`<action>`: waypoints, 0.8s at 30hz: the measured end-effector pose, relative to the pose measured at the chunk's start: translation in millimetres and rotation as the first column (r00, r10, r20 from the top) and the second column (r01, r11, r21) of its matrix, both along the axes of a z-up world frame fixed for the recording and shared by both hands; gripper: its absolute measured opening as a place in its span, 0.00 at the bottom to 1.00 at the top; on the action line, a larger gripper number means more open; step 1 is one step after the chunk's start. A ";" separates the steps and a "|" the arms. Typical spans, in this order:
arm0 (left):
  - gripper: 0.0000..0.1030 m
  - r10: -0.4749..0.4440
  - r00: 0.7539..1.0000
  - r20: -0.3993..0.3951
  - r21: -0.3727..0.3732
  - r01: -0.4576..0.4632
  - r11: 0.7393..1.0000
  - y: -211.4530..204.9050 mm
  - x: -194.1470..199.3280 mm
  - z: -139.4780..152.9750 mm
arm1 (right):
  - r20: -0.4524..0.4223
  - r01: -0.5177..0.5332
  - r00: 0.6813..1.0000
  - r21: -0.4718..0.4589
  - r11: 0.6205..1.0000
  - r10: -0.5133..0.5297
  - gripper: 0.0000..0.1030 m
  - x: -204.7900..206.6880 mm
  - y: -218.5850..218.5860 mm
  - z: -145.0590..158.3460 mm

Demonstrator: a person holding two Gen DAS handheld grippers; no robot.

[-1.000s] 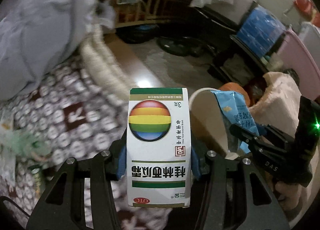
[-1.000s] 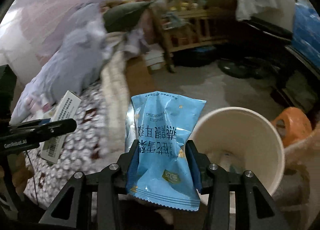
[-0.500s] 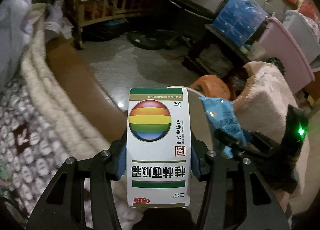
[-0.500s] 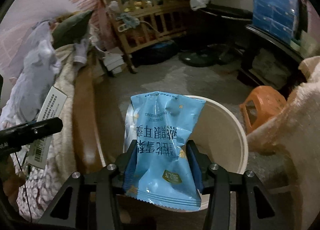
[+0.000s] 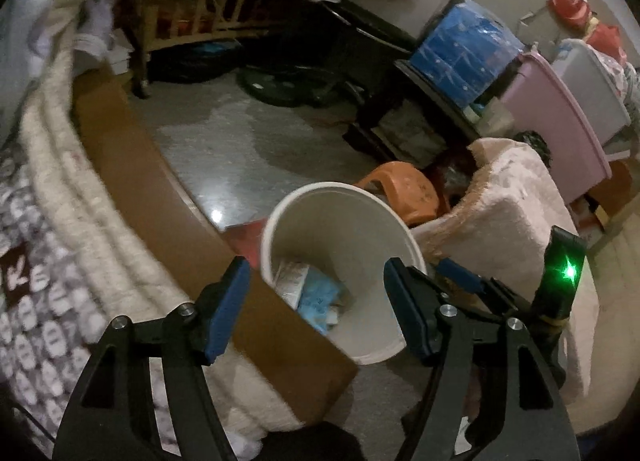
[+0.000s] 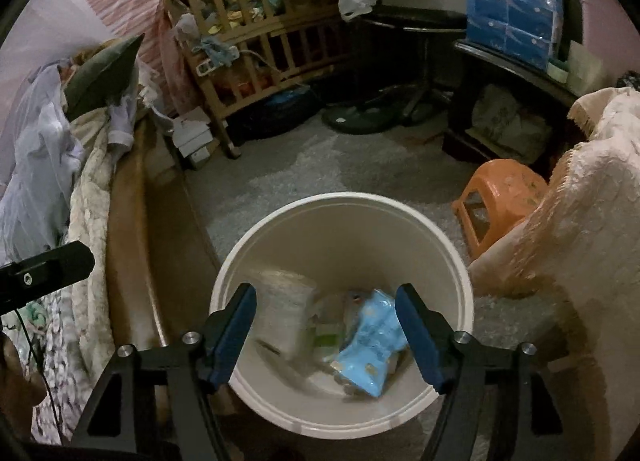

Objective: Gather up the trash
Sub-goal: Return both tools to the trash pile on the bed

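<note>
A white round bin (image 5: 340, 221) (image 6: 340, 237) stands on the floor by the bed. In it lie the white medicine box (image 6: 286, 309) (image 5: 292, 281), blurred, and the blue snack packet (image 6: 372, 345) (image 5: 320, 301), among other scraps. My left gripper (image 5: 316, 273) hovers over the bin's near rim, its jaws opening wide with nothing between them. My right gripper (image 6: 326, 297) hangs right above the bin's mouth, its jaws also opening and holding nothing. The right gripper's blue pad (image 5: 456, 273) shows at the bin's right side, and the left gripper's black finger (image 6: 44, 271) at the far left.
The bed's brown frame (image 5: 160, 201) and cream quilt (image 5: 72, 189) run along the left. An orange stool (image 6: 500, 201) and a chair under a pink blanket (image 5: 512, 213) stand right of the bin. A wooden crib (image 6: 260, 41) and a fan base (image 6: 360, 117) are farther back.
Both grippers have swung from the bed to over the bin and opened. The medicine box has left the left jaws and the blue packet the right; both now lie in the bin.
</note>
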State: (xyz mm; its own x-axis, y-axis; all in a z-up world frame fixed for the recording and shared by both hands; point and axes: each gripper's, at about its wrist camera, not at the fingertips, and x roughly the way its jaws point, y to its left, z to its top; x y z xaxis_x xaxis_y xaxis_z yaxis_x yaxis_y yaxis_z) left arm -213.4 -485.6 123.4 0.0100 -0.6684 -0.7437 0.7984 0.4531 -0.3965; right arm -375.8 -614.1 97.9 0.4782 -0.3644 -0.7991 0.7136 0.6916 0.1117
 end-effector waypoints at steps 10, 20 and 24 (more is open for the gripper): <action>0.66 0.135 0.978 0.159 0.080 -0.149 0.986 56.8 14.7 6.2 | -0.004 -0.120 0.993 -0.009 0.993 0.120 0.68 33.1 40.5 3.8; 0.66 0.234 0.952 0.196 0.135 -0.262 0.956 131.5 29.3 -5.3 | 0.002 -0.269 0.963 -0.009 0.963 0.269 0.68 76.4 98.0 11.3; 0.66 0.283 0.939 0.195 0.158 -0.315 0.936 172.5 36.5 -10.2 | 0.002 -0.343 0.939 0.008 0.939 0.343 0.68 97.5 126.2 8.8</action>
